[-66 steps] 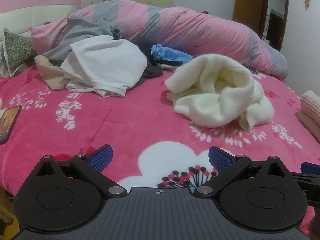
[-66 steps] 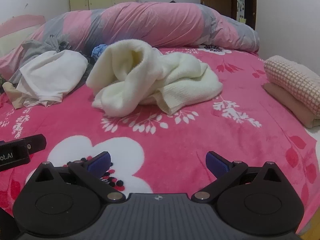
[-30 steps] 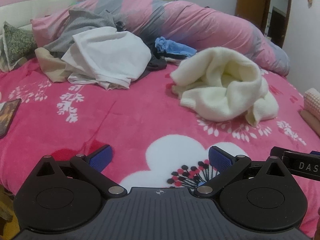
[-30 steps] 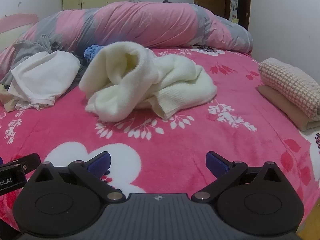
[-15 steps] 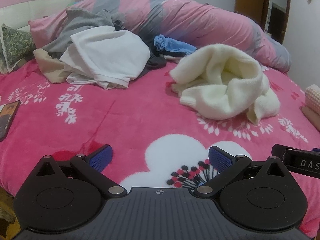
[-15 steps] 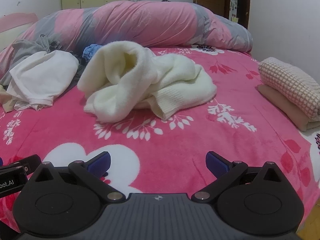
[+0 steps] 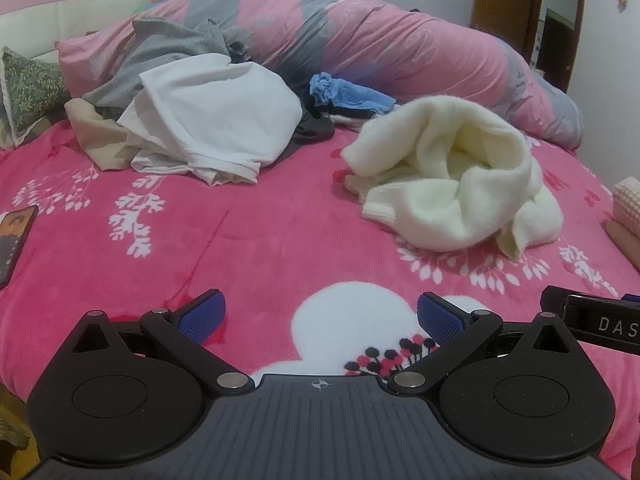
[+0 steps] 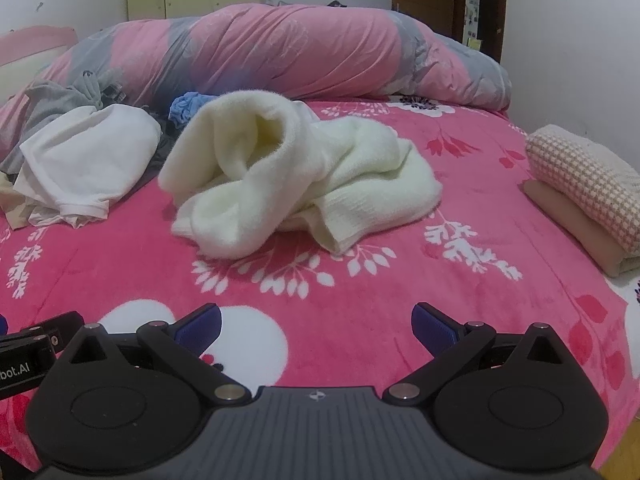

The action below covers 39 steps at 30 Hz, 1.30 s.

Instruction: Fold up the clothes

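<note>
Left gripper (image 7: pixel 319 312) and right gripper (image 8: pixel 316 322): jaws spread wide, empty, above pink blanket (image 8: pixel 360 300). Cream sweater (image 8: pixel 296 176): crumpled mid-bed, well apart from both. Folded stack (image 8: pixel 588 192): at right edge.

left wrist: low over bed edge, facing inward | right wrist: same | shared: cream sweater (image 7: pixel 452 184)

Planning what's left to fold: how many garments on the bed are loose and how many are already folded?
Loose, crumpled: 6 distinguishable - cream sweater, white shirt, grey garment, beige garment, blue garment, dark garment.
Folded, stacked: 2 - checked knit, tan piece.
Total: 8.
</note>
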Motion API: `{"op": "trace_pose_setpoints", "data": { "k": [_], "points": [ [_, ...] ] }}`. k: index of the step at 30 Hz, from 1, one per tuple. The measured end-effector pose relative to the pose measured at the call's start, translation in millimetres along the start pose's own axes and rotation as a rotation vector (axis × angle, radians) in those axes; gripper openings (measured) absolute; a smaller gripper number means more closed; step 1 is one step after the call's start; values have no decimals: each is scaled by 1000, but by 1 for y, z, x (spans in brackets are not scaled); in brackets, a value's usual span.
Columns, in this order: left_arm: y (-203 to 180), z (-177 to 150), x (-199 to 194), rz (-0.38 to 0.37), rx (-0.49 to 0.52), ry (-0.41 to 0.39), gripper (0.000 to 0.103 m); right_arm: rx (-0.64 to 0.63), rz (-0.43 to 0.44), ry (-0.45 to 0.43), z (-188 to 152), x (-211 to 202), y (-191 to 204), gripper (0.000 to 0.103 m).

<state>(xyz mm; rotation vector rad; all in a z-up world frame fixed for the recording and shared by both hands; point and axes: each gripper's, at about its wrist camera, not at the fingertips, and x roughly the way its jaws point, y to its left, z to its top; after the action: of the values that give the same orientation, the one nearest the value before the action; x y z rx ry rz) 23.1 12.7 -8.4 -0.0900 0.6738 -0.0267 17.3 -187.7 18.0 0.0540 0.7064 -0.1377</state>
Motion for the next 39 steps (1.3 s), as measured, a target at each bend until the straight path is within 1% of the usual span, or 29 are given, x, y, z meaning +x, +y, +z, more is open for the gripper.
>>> {"op": "trace_pose_setpoints", "data": {
  "k": [9,15,19,22,26,28,33,35,39],
  "points": [
    [2,3,5,-1,-11,4,103,2,3,2,3,5,1,103],
    [6,4,13,-16,-36,9,103,12,10,-9,5,10,-1,103],
    [8,4,16,-28,-49,-16,103,19,18,-12,5,17,-5,103],
    [9,5,23,-36,-62,-22,103,23,37,-24,5,21,-10,103],
    [10,6,36,-56,-75,-18,103,8,99,-87,11,25,-16,103],
    [10,6,42,-58,-81,-24,103,-39,121,-135,21,27,-14,103],
    [12,13,57,-59,-99,-64,103,-270,97,-346,52,34,9,103],
    [13,23,65,-58,-93,-99,103,-348,94,-396,67,43,20,102],
    [10,49,86,-34,-63,-177,103,-502,93,-450,91,69,44,99]
  ]
}}
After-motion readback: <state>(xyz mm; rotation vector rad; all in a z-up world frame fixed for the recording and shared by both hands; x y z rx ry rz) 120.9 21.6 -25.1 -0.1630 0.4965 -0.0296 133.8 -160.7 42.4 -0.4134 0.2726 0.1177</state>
